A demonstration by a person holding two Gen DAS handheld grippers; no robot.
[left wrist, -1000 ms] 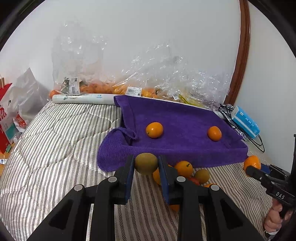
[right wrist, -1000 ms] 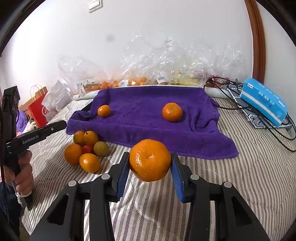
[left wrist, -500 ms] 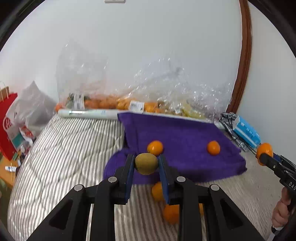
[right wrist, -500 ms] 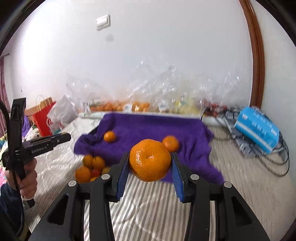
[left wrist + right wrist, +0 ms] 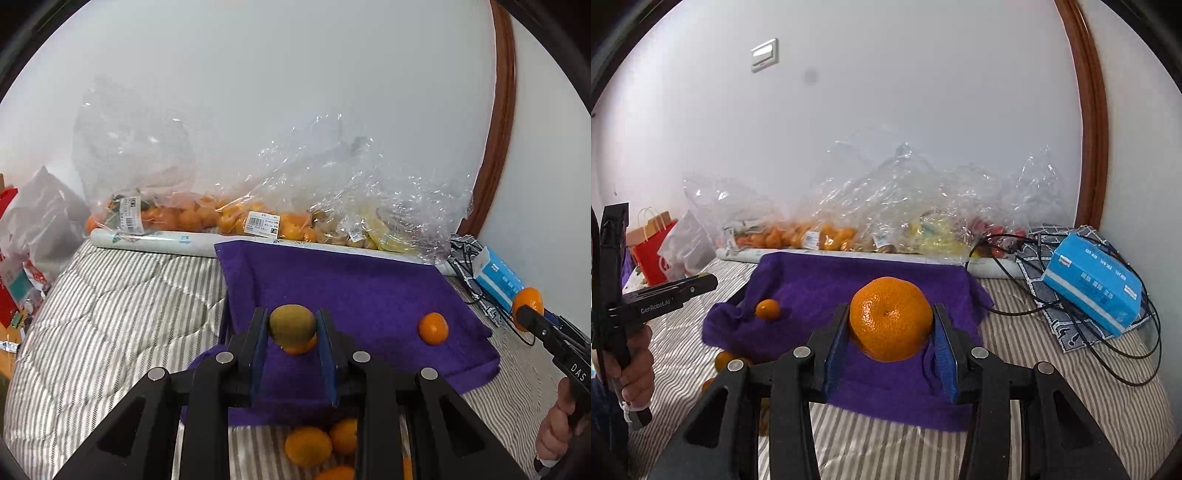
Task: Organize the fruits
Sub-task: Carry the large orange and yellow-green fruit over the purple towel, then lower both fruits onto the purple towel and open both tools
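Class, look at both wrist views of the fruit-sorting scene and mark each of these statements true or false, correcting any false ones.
1. The left hand-held gripper grips a green-brown kiwi-like fruit. True.
2. The right hand-held gripper is empty. False: it grips a large orange.
3. The purple towel has small oranges lying on it. True.
4. The blue box sits on the towel. False: it sits beside it, on cables.
5. Bagged fruit lies along the wall behind the towel. True.
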